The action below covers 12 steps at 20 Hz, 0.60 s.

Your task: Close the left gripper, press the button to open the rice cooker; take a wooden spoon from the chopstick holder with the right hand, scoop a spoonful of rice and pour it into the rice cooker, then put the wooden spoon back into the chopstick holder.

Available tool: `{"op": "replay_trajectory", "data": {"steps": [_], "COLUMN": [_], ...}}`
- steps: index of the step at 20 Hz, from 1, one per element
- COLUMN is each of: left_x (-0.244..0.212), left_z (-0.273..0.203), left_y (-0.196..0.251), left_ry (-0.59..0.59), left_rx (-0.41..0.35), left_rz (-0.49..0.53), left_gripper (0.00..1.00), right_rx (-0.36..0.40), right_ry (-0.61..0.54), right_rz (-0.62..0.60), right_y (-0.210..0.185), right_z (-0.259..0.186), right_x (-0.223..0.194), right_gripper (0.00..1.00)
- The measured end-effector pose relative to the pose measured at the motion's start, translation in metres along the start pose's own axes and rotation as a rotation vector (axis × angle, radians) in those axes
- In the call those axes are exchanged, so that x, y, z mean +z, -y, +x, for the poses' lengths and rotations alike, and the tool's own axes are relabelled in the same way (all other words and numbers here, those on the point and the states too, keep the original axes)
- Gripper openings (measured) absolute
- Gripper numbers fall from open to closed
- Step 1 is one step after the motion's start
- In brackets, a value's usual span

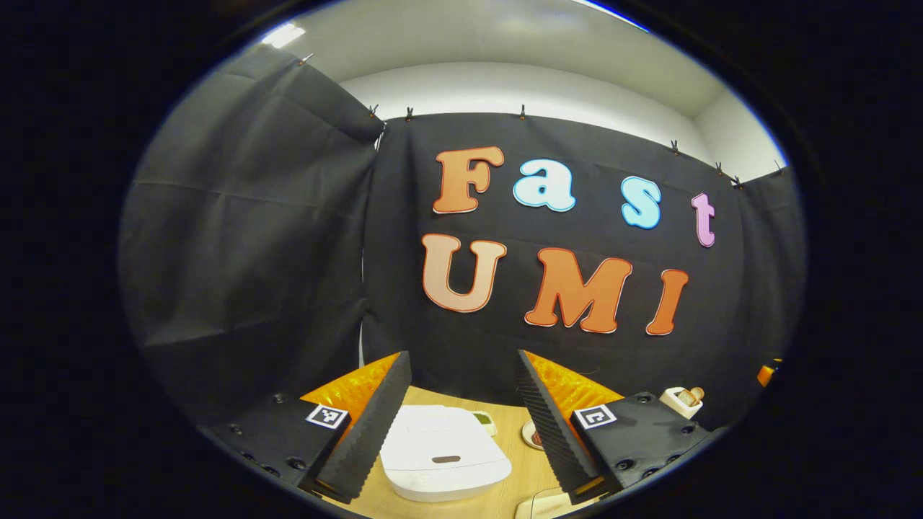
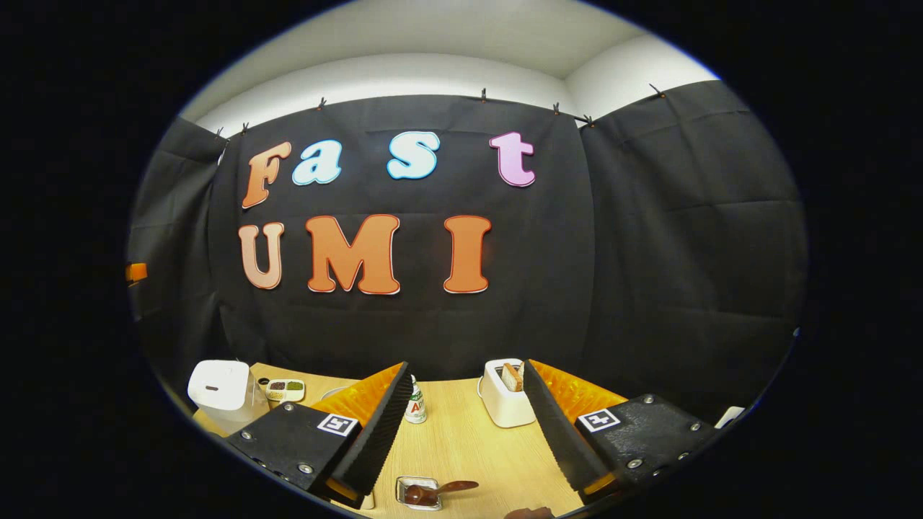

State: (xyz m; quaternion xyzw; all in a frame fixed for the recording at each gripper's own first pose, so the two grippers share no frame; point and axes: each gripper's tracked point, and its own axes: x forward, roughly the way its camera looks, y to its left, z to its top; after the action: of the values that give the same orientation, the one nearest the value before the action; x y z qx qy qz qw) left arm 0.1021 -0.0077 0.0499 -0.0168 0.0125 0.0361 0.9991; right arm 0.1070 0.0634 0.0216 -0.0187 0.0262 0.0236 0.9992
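Left fingers: left gripper (image 1: pixel 461 418) is hanging above the table (image 1: pixel 515 461) with its two ridged black fingers (image 1: pixel 368 432) standing wide apart and gripping nothing
Right fingers: right gripper (image 2: pixel 461 425) is likewise spreading its fingers (image 2: pixel 375 432) wide, with nothing between them
Rice cooker vs left fingers: rice cooker (image 1: pixel 441 453) is sitting on the table below and between the left fingers, nearer the left one, apart from both
Rice cooker look: it is showing as a white rounded box with its lid down and a small dark oval mark on top; in the right gripper view it (image 2: pixel 222 393) is standing at the far left of the table
Toaster: white toaster (image 2: pixel 502 393) with a slice of bread is standing just beside the right finger, behind it
Bottle: small bottle (image 2: pixel 415 404) is standing upright between the right fingers, farther back
Spoon: brown spoon (image 2: pixel 440 490) is lying in a small metal tray (image 2: pixel 418 494) near the table's front edge, below the right fingers
Holder: small white holder (image 1: pixel 683 400) is sitting at the right in the left gripper view; I cannot tell what it is carrying
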Motion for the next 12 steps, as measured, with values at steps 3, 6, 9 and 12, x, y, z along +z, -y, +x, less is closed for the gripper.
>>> {"op": "replay_trajectory", "data": {"steps": [3, 6, 9, 12], "left_x": [0.000, -0.001, -0.002, -0.002], "left_z": [0.001, 0.001, 0.004, 0.005], "left_y": [-0.004, -0.010, -0.013, -0.015], "left_ry": [-0.001, -0.003, -0.008, -0.009], "left_rx": [0.000, -0.008, -0.008, -0.010], "left_rz": [0.001, -0.010, -0.009, -0.004], "left_gripper": [0.99, 0.99, 0.99, 0.98], "right_rx": [-0.006, -0.012, -0.018, -0.023], "right_ry": [0.002, -0.003, -0.010, -0.013], "right_rz": [0.004, 0.011, 0.010, 0.007], "right_y": [-0.001, -0.003, -0.004, -0.004], "right_z": [0.001, -0.001, 0.001, 0.000], "right_x": [-0.001, -0.002, -0.006, -0.007], "right_gripper": [0.95, 0.95, 0.96, 0.95]}}
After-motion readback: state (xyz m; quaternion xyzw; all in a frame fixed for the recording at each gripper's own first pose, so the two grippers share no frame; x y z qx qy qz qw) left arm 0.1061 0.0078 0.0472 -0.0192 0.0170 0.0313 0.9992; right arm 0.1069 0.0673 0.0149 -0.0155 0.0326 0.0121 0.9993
